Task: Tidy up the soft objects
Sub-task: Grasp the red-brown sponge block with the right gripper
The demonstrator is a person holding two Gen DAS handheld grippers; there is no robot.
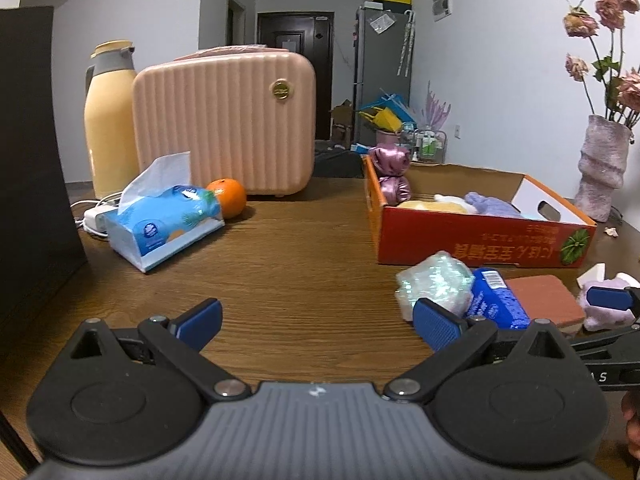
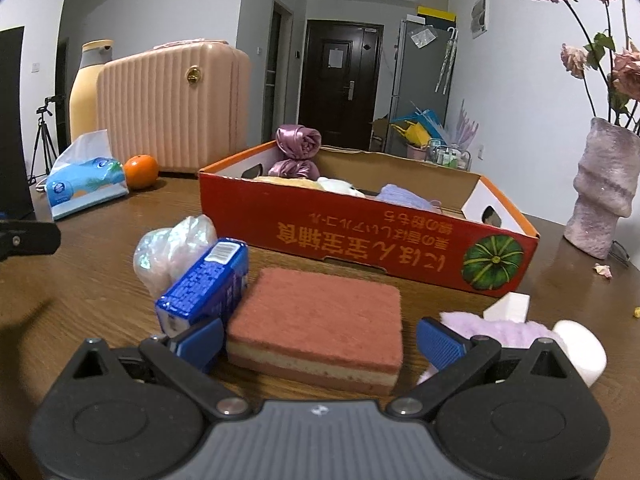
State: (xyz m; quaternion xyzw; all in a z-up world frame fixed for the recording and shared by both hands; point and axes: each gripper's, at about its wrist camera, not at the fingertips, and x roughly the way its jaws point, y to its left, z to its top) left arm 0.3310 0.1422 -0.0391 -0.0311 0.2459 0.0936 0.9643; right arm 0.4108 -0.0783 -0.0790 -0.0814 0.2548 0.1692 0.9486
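A red cardboard box [image 2: 360, 236] [image 1: 476, 240] holds a shiny purple plush [image 2: 298, 152], a yellow item and a lilac cloth [image 2: 404, 196]. In front of it lie a red-brown sponge [image 2: 320, 320] [image 1: 548, 296], a blue wrapped sponge [image 2: 208, 284] [image 1: 496, 300], a clear plastic bundle [image 2: 172, 248] [image 1: 436, 280], a lilac fluffy item [image 2: 504, 330] and a white sponge wedge [image 2: 508, 306]. My right gripper [image 2: 320, 346] is open, its fingers on either side of the red-brown sponge's near end. My left gripper [image 1: 316, 320] is open and empty over bare table, left of the pile.
A tissue pack [image 1: 164, 216], an orange [image 1: 228, 196], a pink ribbed case [image 1: 224, 120] and a yellow thermos [image 1: 110, 120] stand at the back left of the wooden table [image 1: 300, 248]. A vase with dried roses [image 2: 600, 184] stands at right. A dark panel [image 1: 28, 140] is at far left.
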